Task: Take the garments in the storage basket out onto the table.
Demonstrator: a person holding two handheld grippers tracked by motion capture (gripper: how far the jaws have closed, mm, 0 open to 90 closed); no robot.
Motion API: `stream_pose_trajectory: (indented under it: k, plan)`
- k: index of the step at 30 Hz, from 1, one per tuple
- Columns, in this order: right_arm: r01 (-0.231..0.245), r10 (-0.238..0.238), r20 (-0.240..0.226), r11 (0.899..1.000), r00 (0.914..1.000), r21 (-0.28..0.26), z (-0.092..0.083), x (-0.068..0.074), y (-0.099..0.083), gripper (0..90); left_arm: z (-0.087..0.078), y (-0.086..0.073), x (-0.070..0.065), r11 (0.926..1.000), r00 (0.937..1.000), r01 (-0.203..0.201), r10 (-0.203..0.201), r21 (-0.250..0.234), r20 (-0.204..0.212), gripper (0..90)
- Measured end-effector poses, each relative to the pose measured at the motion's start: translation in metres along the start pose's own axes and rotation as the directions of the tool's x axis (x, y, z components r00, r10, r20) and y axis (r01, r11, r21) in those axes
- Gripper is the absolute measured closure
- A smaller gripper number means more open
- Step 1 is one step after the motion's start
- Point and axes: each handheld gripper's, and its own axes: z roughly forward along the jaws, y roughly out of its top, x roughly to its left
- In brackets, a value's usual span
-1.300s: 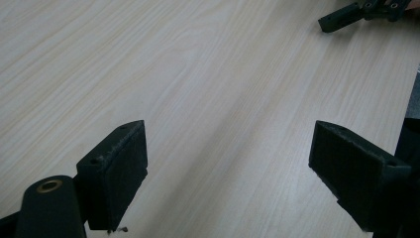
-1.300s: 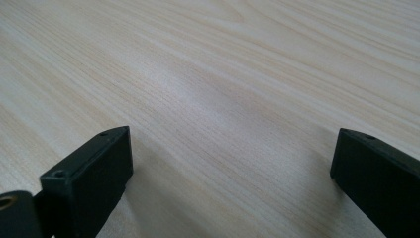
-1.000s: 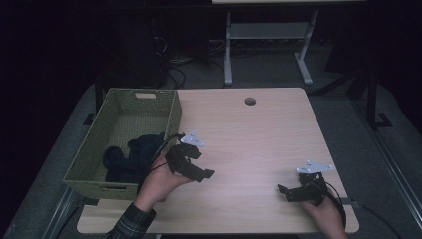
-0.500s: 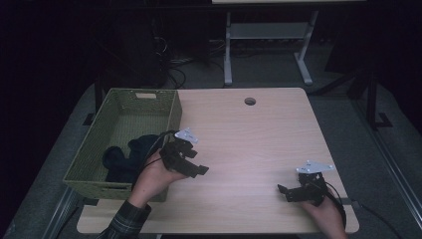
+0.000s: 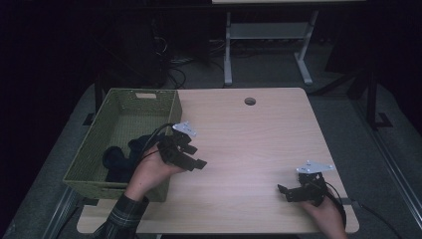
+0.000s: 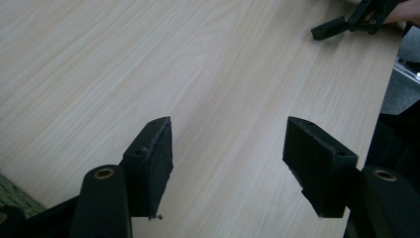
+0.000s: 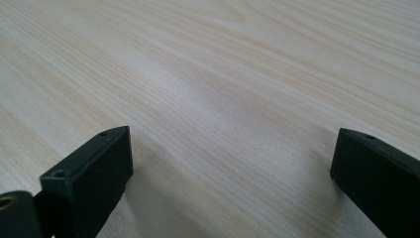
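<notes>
1. The dark cloth point(image 5: 122, 157) in the green woven basket point(image 5: 149, 99) is hard to make out; its near part hides behind the basket wall and the left hand point(image 5: 149, 174).
2. The basket sits at the bench's point(image 5: 249, 139) left edge.
3. The left hand-held gripper point(image 5: 191, 157), jaws spread, hangs just right of the basket.
4. The right hand-held gripper point(image 5: 291, 191), jaws spread and empty, rests near the bench's near right corner.

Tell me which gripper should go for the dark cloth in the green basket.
Left. The left gripper, jaws open, hovers beside the green basket near the dark cloth. The right gripper, also open, sits at the table's far near corner.
</notes>
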Motion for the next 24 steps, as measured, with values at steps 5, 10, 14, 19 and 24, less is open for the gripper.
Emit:
stream_pose_trajectory:
  k: [5, 10, 14, 19, 24]
  plan:
    - [0.000, 0.000, -0.001, 1.000, 1.0000, 0.000, 0.000, 0.000, 0.000, 2.4, -0.003, 0.005, 0.002, 1.0000, 0.9999, -0.002, 0.002, 0.007, 0.016, 38.9]
    - [0.004, -0.004, 0.000, 1.000, 1.0000, -0.002, 0.000, 0.000, 0.000, 2.4, -0.003, 0.004, 0.006, 0.9999, 0.9998, -0.006, 0.006, 0.016, 0.017, 39.3]
    - [0.007, -0.007, -0.002, 1.000, 1.0000, -0.001, 0.000, 0.000, 0.000, 2.4, -0.007, -0.001, 0.012, 0.9999, 0.9999, 0.015, -0.015, 0.004, 0.004, 39.9]
    - [0.005, -0.005, -0.002, 1.000, 1.0000, -0.001, 0.000, 0.000, 0.000, 2.4, -0.019, -0.006, 0.019, 0.9996, 0.9995, 0.025, -0.026, -0.013, -0.017, 40.3]
    - [0.006, -0.006, -0.002, 1.000, 1.0000, -0.001, 0.000, 0.000, 0.000, 2.4, -0.028, -0.011, 0.025, 0.9988, 0.9986, 0.038, -0.039, -0.031, -0.035, 40.3]
